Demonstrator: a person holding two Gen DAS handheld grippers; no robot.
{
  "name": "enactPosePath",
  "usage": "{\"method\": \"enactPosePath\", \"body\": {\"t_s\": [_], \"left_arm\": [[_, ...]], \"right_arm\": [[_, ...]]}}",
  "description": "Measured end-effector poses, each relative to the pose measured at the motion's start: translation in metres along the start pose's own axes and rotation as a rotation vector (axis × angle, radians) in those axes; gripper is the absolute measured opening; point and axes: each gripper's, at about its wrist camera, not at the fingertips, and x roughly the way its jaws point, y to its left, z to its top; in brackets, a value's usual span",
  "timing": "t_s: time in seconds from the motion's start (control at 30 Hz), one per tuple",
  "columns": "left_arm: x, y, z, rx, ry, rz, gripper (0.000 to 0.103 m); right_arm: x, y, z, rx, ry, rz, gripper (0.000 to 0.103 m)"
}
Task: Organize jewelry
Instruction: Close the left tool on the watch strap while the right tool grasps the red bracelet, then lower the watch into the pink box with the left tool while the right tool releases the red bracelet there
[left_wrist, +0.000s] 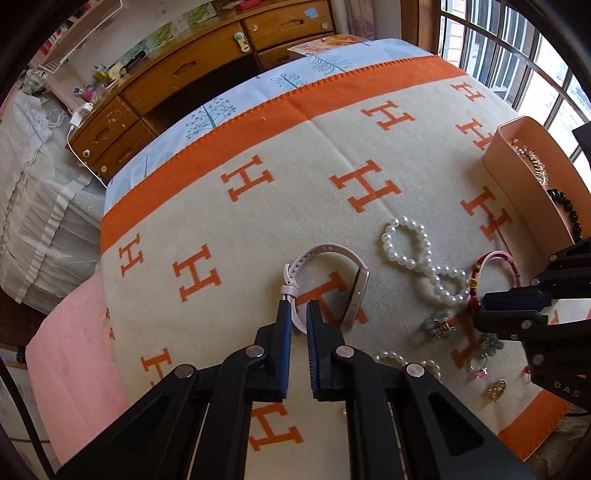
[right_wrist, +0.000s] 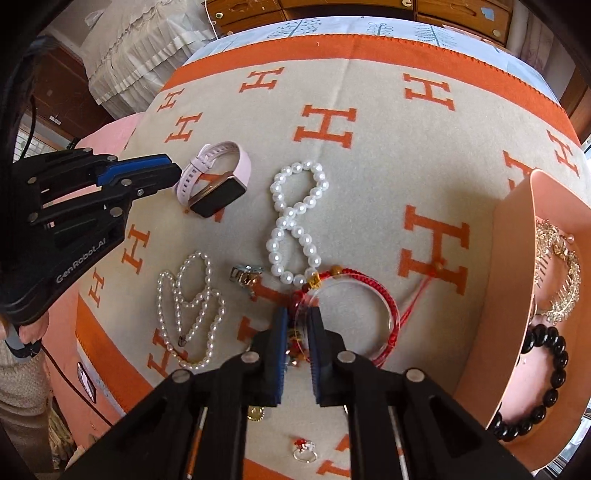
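A pink smartwatch (left_wrist: 340, 280) lies on the cream and orange blanket (left_wrist: 280, 155). My left gripper (left_wrist: 297, 308) is shut on its strap; it shows in the right wrist view (right_wrist: 177, 173) at the watch (right_wrist: 218, 184). My right gripper (right_wrist: 298, 314) is shut on a clear bangle with red cord (right_wrist: 354, 321), also seen in the left wrist view (left_wrist: 480, 308). A pearl bracelet twisted into a figure eight (right_wrist: 295, 225) lies between the two grippers. A peach box (right_wrist: 517, 280) at the right holds a gold comb (right_wrist: 557, 280) and a black bead bracelet (right_wrist: 546, 384).
A pearl necklace (right_wrist: 192, 306), a metal clip (right_wrist: 245, 275), a ring with a red stone (right_wrist: 304, 448) and a gold brooch (left_wrist: 496, 389) lie on the blanket. Green flower earrings (left_wrist: 437, 323) lie near the right gripper. Wooden drawers (left_wrist: 177, 74) stand beyond the bed.
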Motion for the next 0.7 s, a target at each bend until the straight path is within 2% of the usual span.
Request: {"method": "enactPosePath", "body": {"t_s": [0.13, 0.27, 0.33, 0.4, 0.47, 0.7], "left_arm": [[-0.023, -0.011, 0.000, 0.013, -0.046, 0.014, 0.006], [-0.026, -0.003, 0.006, 0.005, -0.044, -0.010, 0.007], [-0.017, 0.002, 0.009, 0.002, -0.030, -0.009, 0.012], [-0.003, 0.011, 0.012, -0.016, -0.008, -0.021, 0.033], [0.012, 0.021, 0.013, -0.049, 0.015, -0.043, 0.043], [0.048, 0.036, 0.014, -0.125, 0.071, -0.068, 0.044]], "right_arm": [[-0.017, -0.003, -0.007, 0.022, -0.053, 0.041, 0.010], [-0.053, -0.007, -0.015, 0.035, -0.146, 0.076, 0.010], [-0.075, -0.013, -0.021, 0.046, -0.195, 0.083, 0.010], [-0.095, -0.023, -0.028, 0.064, -0.240, 0.095, 0.010], [-0.113, -0.034, -0.033, 0.085, -0.277, 0.096, 0.010], [-0.142, -0.078, -0.046, 0.204, -0.351, 0.087, 0.010]]}}
